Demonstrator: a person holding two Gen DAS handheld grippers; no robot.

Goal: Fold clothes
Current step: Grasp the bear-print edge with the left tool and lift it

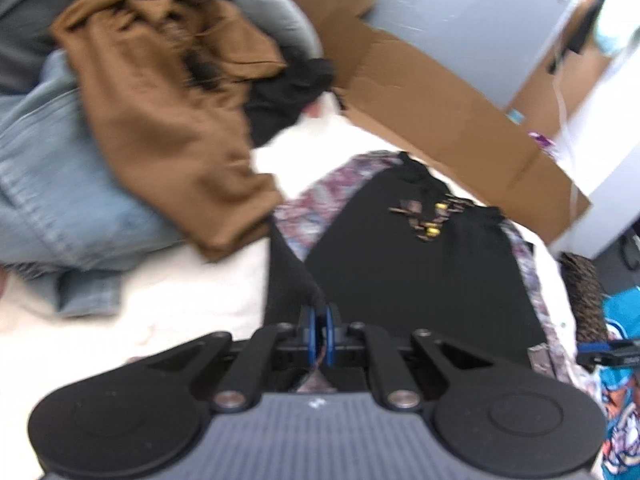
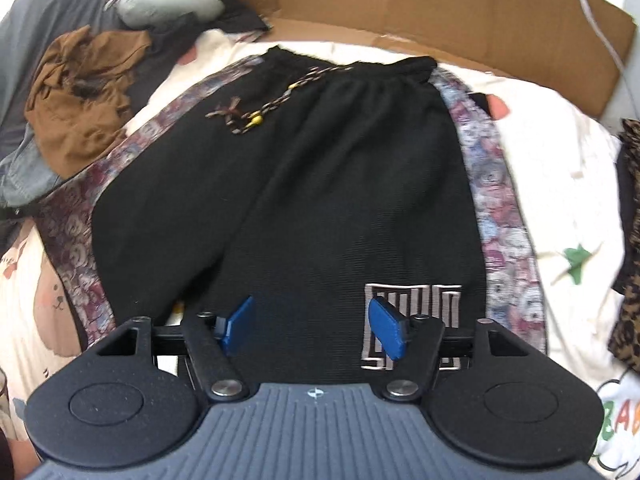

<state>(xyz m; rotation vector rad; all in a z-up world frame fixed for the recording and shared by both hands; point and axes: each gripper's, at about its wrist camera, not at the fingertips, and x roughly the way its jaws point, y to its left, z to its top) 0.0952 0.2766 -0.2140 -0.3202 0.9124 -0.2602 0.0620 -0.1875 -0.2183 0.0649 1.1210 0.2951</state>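
Black shorts (image 2: 304,184) with patterned side stripes, a beaded drawstring (image 2: 256,116) and a grey maze emblem (image 2: 416,300) lie flat on a white printed sheet (image 2: 560,184). My right gripper (image 2: 316,326) hovers open over the hem of one leg, its blue pads (image 2: 386,326) apart with nothing between them. In the left wrist view the same shorts (image 1: 420,264) stretch away from me, and my left gripper (image 1: 319,334) is shut on a raised fold of the shorts' black cloth at the near edge.
A brown garment (image 1: 160,100) and light blue jeans (image 1: 48,184) are piled at the left. A cardboard wall (image 2: 440,8) stands behind the shorts. Leopard-print cloth (image 2: 630,240) lies at the right edge, a grey stuffed toy (image 2: 168,0) at the back left.
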